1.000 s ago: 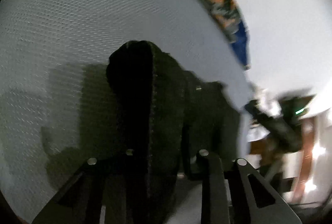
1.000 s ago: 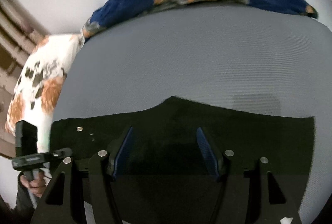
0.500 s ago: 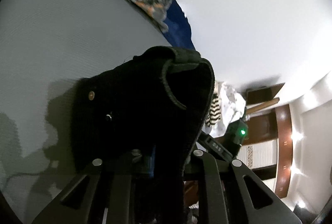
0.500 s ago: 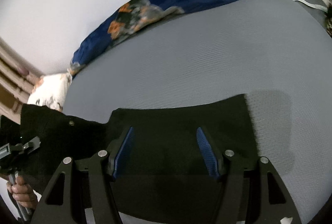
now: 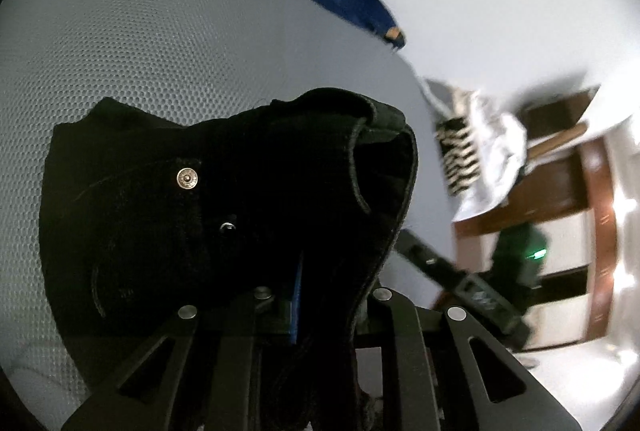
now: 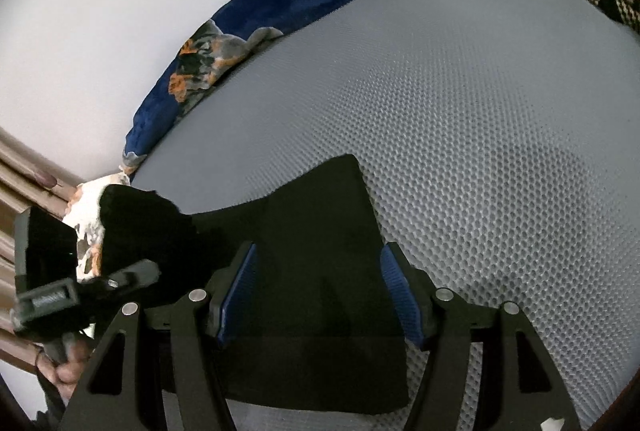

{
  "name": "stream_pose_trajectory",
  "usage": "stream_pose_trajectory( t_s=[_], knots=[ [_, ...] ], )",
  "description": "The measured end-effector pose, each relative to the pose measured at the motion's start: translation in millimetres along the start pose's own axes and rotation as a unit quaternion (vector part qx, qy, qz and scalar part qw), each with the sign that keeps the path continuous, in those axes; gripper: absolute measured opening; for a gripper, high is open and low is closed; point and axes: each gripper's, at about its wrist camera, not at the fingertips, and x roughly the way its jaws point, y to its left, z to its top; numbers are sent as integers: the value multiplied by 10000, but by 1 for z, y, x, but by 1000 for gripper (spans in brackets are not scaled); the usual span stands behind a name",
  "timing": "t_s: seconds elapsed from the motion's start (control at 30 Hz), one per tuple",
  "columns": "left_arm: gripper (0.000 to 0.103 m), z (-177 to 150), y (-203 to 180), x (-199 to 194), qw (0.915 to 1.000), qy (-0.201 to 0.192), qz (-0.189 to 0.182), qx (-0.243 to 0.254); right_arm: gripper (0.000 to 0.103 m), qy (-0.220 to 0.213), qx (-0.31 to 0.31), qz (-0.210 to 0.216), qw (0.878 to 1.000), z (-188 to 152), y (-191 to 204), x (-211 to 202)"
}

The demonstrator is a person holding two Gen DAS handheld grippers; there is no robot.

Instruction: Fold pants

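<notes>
The black pants (image 5: 248, 199) lie on a grey mesh mattress (image 5: 160, 39). My left gripper (image 5: 320, 303) is shut on the pants' waistband end, which bulges up over its fingers; a silver button (image 5: 187, 178) shows on the cloth. In the right wrist view the pants (image 6: 316, 231) spread flat under my right gripper (image 6: 320, 287), whose blue-padded fingers (image 6: 394, 287) stand open and empty above the cloth. The left gripper (image 6: 132, 277) appears at the left of that view, holding the raised black cloth.
A dark blue blanket with orange print (image 6: 280, 15) lies along the mattress's far edge against a white wall. A black-and-white patterned cloth (image 5: 460, 155) sits at the mattress's right end. Wooden furniture (image 5: 568, 183) stands beyond it.
My left gripper has carried the held end of the pants up and across toward the right gripper. The flat part of the pants now shows shorter in the right wrist view.
</notes>
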Motion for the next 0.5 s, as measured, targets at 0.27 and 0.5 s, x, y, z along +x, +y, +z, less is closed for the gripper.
stream_pose_trajectory(
  t_s=[0.27,0.5],
  knots=[
    [58,-20,-19,20,9984,75,338,442,62,-48,210,283,9994,-6,-18,-4],
    [70,-35,-30,-17,9921,-469,552,1027,62,194,175,569,9980,-11,-21,-4]
  ],
)
